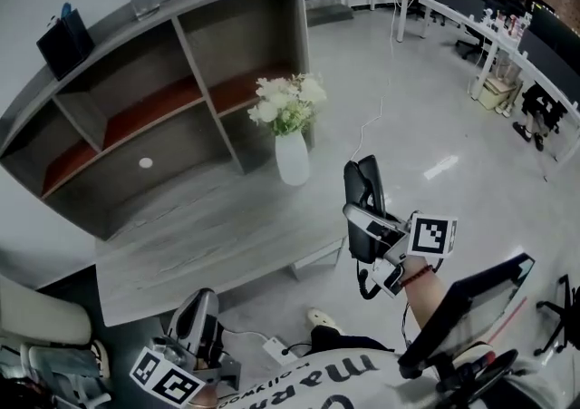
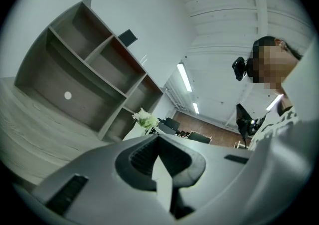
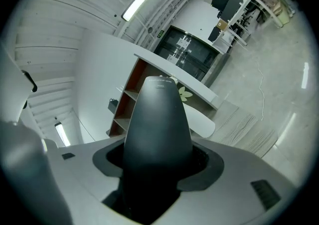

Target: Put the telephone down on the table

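Observation:
A black telephone handset (image 1: pixel 364 182) stands upright in my right gripper (image 1: pixel 362 221), which is shut on its lower part, in the air off the right end of the grey table (image 1: pixel 208 235). In the right gripper view the telephone (image 3: pixel 157 119) fills the middle and rises out of the right gripper (image 3: pixel 157 169), with both jaws pressed on it. My left gripper (image 1: pixel 204 307) hangs low in front of the table's near edge. In its own view the left gripper (image 2: pixel 159 169) has its jaws together and holds nothing.
A white vase of white flowers (image 1: pixel 292 158) stands at the table's far right. A grey shelf unit (image 1: pixel 136 117) rises behind the table, with a black bag (image 1: pixel 65 35) on top. A black stand (image 1: pixel 471 307) is by my right side. A power strip (image 1: pixel 272 348) lies on the floor.

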Motion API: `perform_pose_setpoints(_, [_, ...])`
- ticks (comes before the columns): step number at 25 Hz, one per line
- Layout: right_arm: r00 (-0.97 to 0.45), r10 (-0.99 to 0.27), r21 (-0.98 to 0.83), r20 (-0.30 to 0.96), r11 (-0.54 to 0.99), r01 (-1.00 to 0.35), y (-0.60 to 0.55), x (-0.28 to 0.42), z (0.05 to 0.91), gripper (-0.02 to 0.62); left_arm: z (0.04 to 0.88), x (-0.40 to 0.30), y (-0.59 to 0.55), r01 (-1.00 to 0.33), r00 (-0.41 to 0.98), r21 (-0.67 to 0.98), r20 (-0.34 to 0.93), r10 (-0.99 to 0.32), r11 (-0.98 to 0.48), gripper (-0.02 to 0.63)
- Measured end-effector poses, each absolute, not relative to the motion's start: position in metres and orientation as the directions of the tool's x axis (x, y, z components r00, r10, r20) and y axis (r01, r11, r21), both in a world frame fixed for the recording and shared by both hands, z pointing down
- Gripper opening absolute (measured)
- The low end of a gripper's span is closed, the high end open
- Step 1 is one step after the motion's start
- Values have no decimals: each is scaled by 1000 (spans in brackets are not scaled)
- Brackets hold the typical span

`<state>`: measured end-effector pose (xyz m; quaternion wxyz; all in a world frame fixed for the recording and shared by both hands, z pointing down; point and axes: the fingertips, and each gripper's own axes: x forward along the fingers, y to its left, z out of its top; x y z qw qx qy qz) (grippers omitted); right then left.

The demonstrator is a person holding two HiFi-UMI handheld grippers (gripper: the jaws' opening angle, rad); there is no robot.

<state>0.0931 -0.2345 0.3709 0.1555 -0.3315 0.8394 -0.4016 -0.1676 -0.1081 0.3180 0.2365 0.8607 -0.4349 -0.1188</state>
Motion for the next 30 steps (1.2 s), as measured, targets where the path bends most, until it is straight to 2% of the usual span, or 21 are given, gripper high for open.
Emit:
perform_pose_setpoints(12, [-667, -709, -801, 229, 253, -543, -312, 108, 463, 284, 387, -126, -189, -668, 652, 560, 123, -748, -490, 9])
perform_pose_setpoints(17, [-632, -697, -744, 340, 211, -634, -318, 116, 481, 284, 391, -107, -185, -674, 674, 549, 185, -715, -494, 9])
perform_pose_setpoints(23, [-571, -664, -635, 483, 185, -750, -349, 111, 531, 284, 433, -115, -208, -687, 663, 567, 234, -711, -455, 9])
perform_pose_setpoints(30, [-527, -645, -594, 554, 137, -792, -359, 115, 556, 284, 445, -119, -209, -691, 652, 586, 251, -716, -424, 9])
